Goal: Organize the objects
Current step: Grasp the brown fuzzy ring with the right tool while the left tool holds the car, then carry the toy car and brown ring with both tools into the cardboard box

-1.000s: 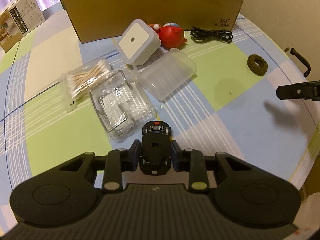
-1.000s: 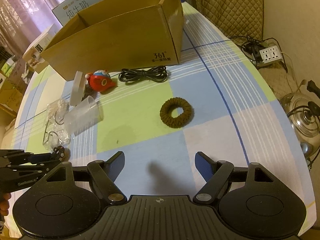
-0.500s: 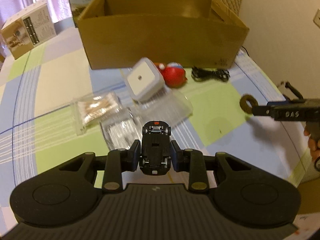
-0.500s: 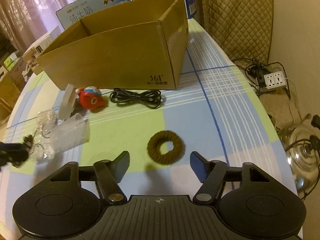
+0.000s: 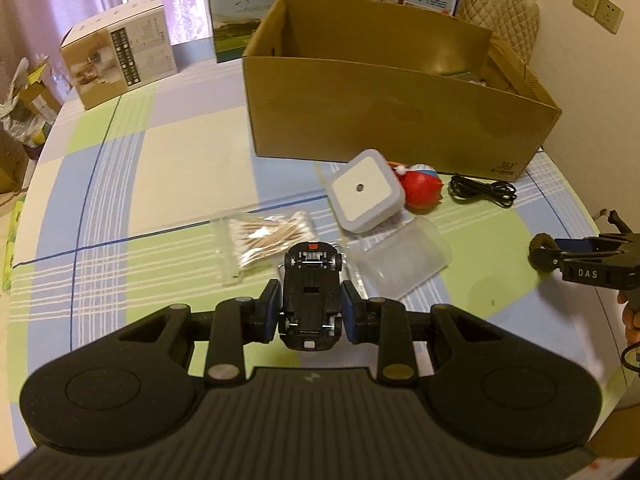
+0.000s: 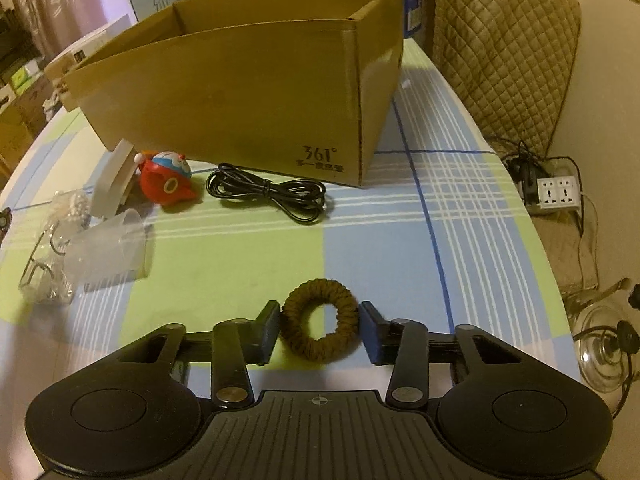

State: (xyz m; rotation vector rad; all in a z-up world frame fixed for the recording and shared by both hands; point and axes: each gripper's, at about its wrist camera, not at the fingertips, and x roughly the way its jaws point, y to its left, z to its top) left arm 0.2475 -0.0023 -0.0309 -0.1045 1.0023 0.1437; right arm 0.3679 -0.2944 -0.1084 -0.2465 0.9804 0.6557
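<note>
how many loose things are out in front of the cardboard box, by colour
black: 2, toy car, cable
brown: 1, hair tie
red: 1, round toy
white: 1, square night light
clear: 3, cotton swab bag, plastic cup, bag of hooks
total: 8

**A Round Table With Lots of Little Things**

The table (image 5: 168, 184) has a checked cloth in green, blue and white. A big open cardboard box (image 5: 384, 112) sits on it. In front of the box lie a black cable (image 6: 268, 194), a red toy (image 6: 168, 182), a white square night light (image 5: 364, 196), a clear plastic cup (image 6: 108, 252) on its side, a bag of cotton swabs (image 5: 264, 240) and a brown hair tie (image 6: 320, 330). A smaller printed box (image 5: 120, 66) stands far back, maybe by the edge.
</note>
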